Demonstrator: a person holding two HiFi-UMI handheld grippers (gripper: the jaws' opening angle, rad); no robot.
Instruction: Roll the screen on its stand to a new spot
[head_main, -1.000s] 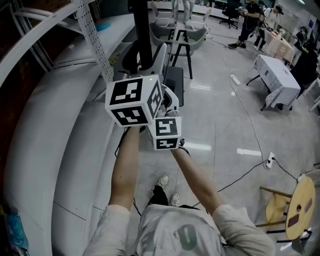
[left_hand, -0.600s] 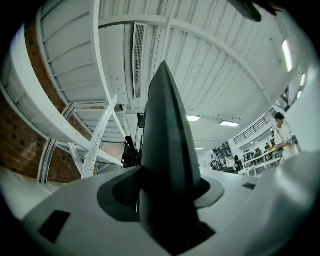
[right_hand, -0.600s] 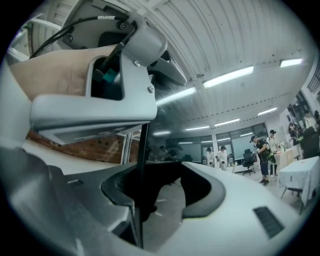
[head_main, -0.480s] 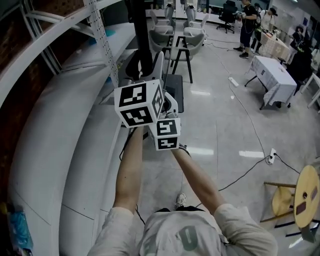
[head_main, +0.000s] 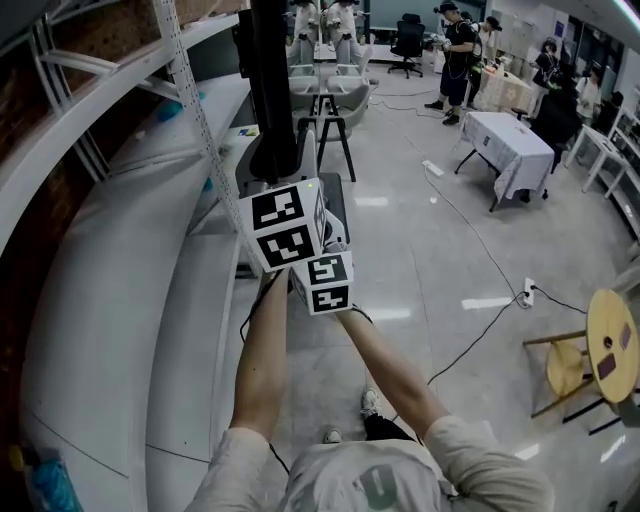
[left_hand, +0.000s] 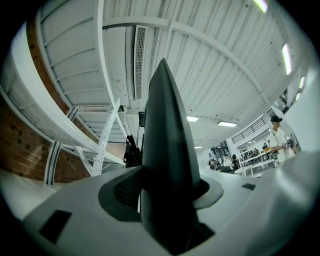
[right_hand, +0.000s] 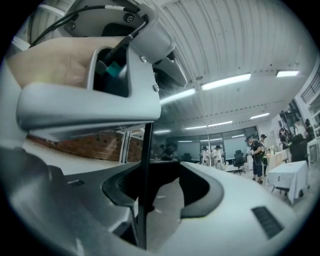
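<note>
left gripper (left_hand: 170, 182) just closing, clenched on screen (left_hand: 167, 110) | right gripper (right_hand: 162, 175) just closing, gap beside screen edge | risk: loose right slips off, screen sways ahead

Light grey T-shirt (head_main: 372, 482), white sneakers (head_main: 370, 402)

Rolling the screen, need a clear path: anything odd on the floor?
Loose cables trail across the open floor from a power strip, right of the screen. Possible snag if it rolls that way. Nothing looks spilled or damaged.
</note>
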